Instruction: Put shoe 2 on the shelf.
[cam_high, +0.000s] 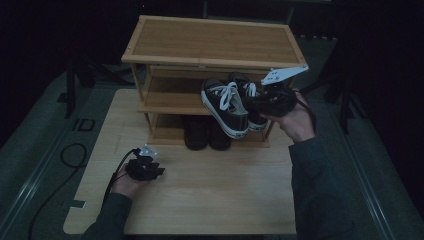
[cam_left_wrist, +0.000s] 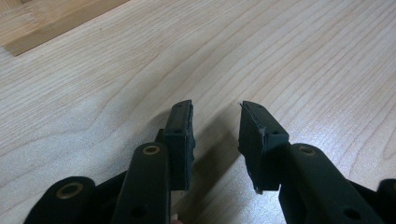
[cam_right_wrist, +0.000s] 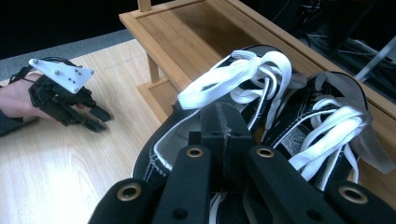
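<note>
Two black canvas sneakers with white laces are sitting at the centre of the high view, and the right gripper (cam_high: 270, 100) is clamping its jaws together on the collar of the near sneaker (cam_high: 225, 106), which is tipping out over the front edge of the bamboo shoe rack's (cam_high: 215, 40) middle shelf. The second sneaker (cam_high: 250, 95) is lying just beside it, farther right on that same shelf. In the right gripper view the jaws are pinching the heel edge just below the lace bow (cam_right_wrist: 243, 74).

Down at the lower left of the high view, the left gripper (cam_high: 150, 169) is resting on the pale wooden bench (cam_high: 210, 195), jaws apart and holding nothing.

Judging the shoe: light, canvas upper soft and floppy, rubber sole stiff, so a grip on the collar is likely letting the toe droop and swing. The loose laces could be snagging on the shelf edge.

Hard to read: a dark pair of shoes (cam_high: 205, 132) on the bottom shelf is sinking into shadow, and the sneaker's heel is hiding behind the right hand (cam_high: 297, 122).
</note>
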